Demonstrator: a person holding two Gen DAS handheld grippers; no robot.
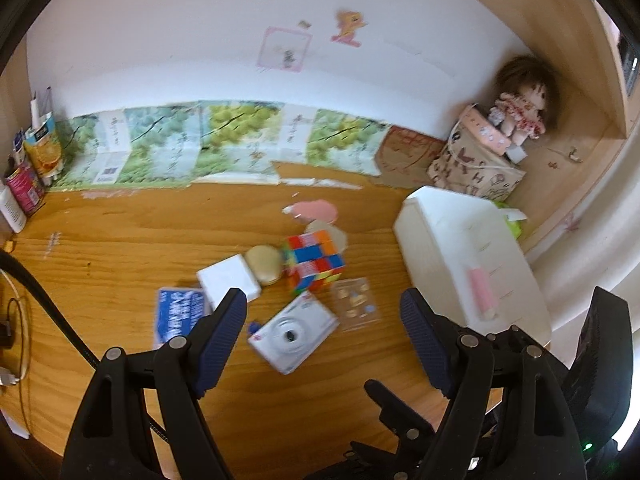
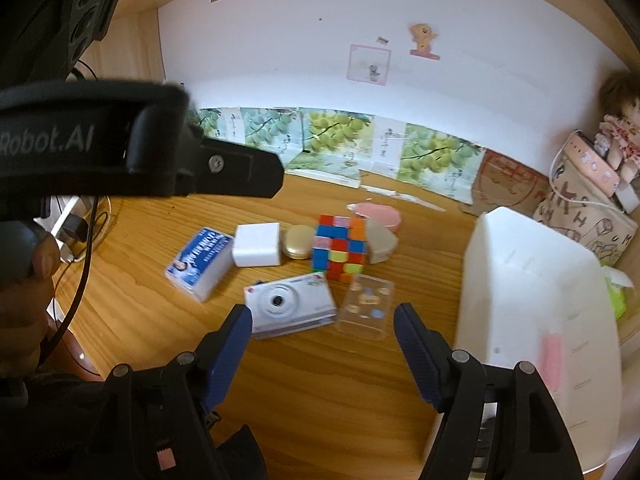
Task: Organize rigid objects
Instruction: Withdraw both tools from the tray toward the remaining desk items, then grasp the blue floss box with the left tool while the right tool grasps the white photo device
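Camera [image 2: 290,305] lies face up on the worktop [image 2: 320,380] in a loose cluster beside the cube [image 2: 340,249], near the white bin [image 2: 540,320], probably their destination. Both the left gripper [image 1: 324,332] and right gripper [image 2: 323,338] have fingers released, empty, poised above the camera.

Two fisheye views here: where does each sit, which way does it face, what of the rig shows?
Left wrist: on the left hand-held gripper, angled down at the wooden desk; open blue-padded jaws, right unit at the edge.
Right wrist: on the right hand-held gripper, angled down likewise; open jaws, left unit and a hand at left.
Shared: multicoloured puzzle cube, white compact camera, white plastic bin.
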